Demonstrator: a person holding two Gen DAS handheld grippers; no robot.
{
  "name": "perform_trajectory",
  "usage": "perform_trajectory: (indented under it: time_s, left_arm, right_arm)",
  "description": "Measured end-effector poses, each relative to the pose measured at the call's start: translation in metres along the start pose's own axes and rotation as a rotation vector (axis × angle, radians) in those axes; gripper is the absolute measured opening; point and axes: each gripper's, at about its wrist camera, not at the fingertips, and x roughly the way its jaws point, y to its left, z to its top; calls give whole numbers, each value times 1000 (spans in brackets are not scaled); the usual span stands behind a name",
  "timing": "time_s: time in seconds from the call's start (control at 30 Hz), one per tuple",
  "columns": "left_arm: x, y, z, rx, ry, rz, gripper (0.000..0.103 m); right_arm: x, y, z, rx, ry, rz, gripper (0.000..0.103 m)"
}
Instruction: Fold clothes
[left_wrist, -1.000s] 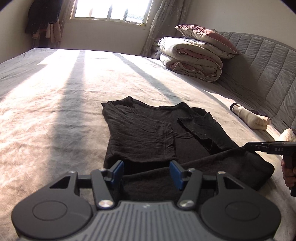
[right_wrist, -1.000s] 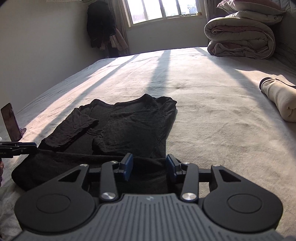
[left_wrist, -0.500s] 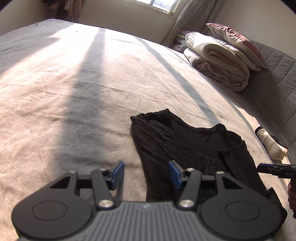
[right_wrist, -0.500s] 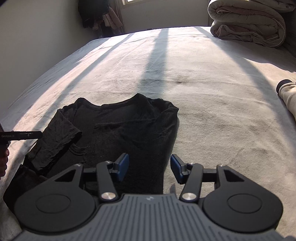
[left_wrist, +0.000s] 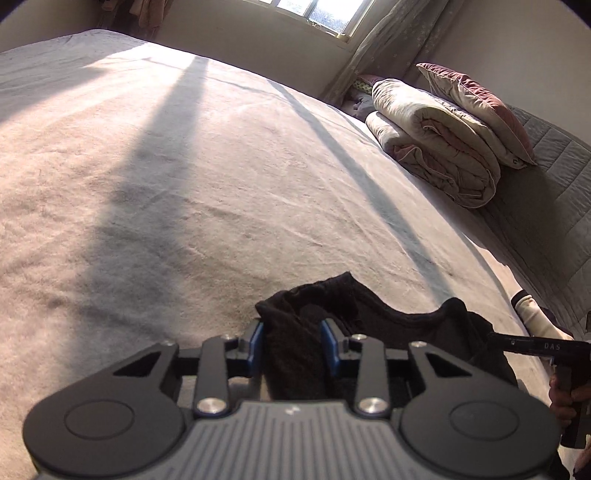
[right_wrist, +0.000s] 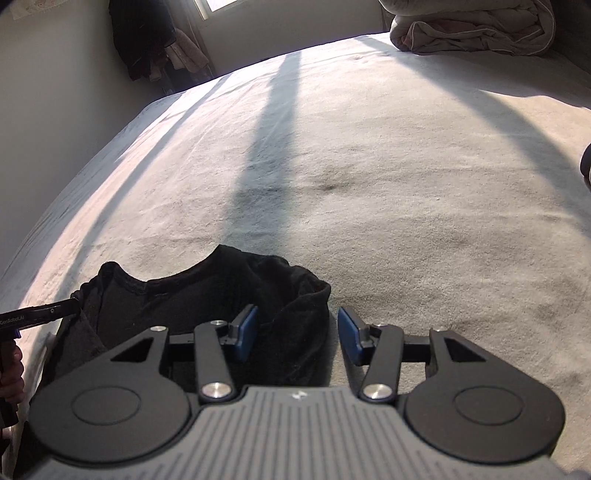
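We hold the left gripper (left_wrist: 291, 341) low over the bed (left_wrist: 184, 192), blue pads narrowed with the near collar edge of the black shirt (left_wrist: 373, 314) bunched between them; contact with the pads looks likely, but we cannot tell how firm the grip is. The shirt lies on the bed at 6 o'clock in both views, neckline facing away from us. Our right gripper (right_wrist: 297, 334) is spread wide, its left pad over the shirt's shoulder, its right pad over bare bedcover, nothing held. From the left wrist view the right gripper's tip shows at 4 o'clock, touching the shirt's far edge. Folded quilts (left_wrist: 436, 144) with a pillow (left_wrist: 480, 107) on top sit at 2 o'clock, well apart from the shirt. A rolled cream sock (left_wrist: 535, 314) lies at 3 o'clock, near the shirt.
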Motion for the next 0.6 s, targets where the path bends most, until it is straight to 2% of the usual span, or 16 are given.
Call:
perform_trajectory:
  time_s: [0.03, 0.07, 0.13, 0.17, 0.4, 0.6]
  left_arm:
    - [1, 1, 0, -15, 3, -5, 19]
    - [3, 2, 0, -30, 5, -11, 4]
    - [5, 3, 0, -58, 9, -20, 4]
    - [4, 2, -1, -56, -1, -16, 3]
    - [-24, -11, -1, -49, -111, -48, 3]
    - [-56, -23, -4, -42, -163, -97, 3]
  right_arm:
    - [2, 1, 1, -3, -5, -8, 39]
    - [4, 2, 2, -7, -10, -16, 27]
    - [5, 3, 3, -11, -17, -23, 10]
    - [4, 3, 2, -10, -26, -21, 7]
    - [-17, 9, 3, -13, -96, 9, 6]
    - [-47, 19, 0, -25, -139, 50, 6]
